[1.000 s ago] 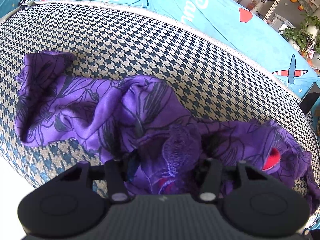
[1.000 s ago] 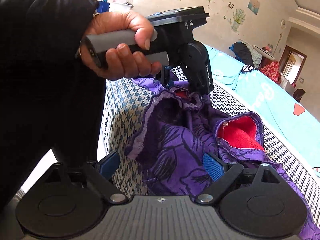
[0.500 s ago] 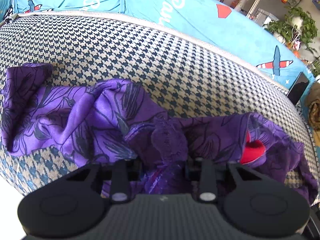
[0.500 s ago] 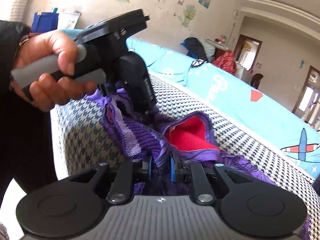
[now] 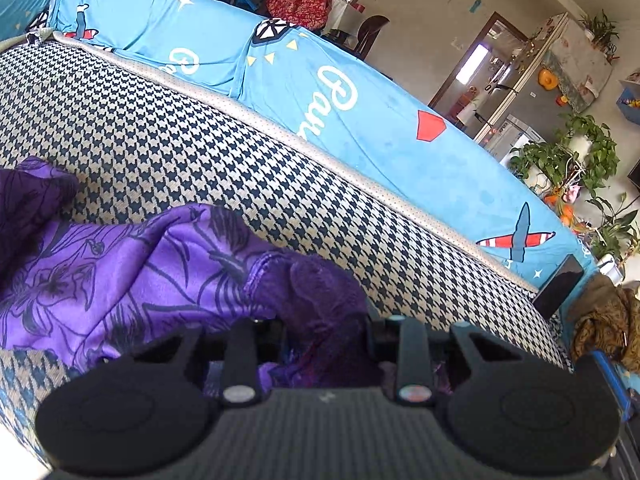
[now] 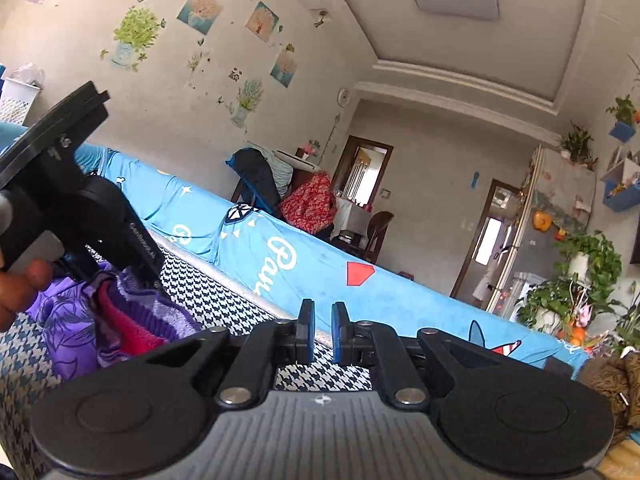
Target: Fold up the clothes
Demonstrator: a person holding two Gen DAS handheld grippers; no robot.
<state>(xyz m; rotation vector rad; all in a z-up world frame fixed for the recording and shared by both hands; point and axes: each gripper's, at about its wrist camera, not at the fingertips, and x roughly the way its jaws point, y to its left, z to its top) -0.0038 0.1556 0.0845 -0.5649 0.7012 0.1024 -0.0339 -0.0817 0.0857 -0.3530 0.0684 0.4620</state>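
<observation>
Your left gripper [image 5: 324, 320] points steeply downward with its jaws closing on purple fabric [image 5: 320, 292], while your right gripper [image 6: 322, 330] is nearly level, jaws drawn together and empty.

The blue cover [image 5: 360, 120] behind the checked cushion carries white script lettering: the letters "Pau" read clearly in both views, and the rest of the word is cut off by the cushion edge. A second white word further left shows only a partial curl, unreadable. Small white print on the left claw's [image 6: 116, 276] black housing is too blurred to read.

One purple garment [image 5: 120, 280], two hand-held grippers [image 5: 324, 320]
</observation>
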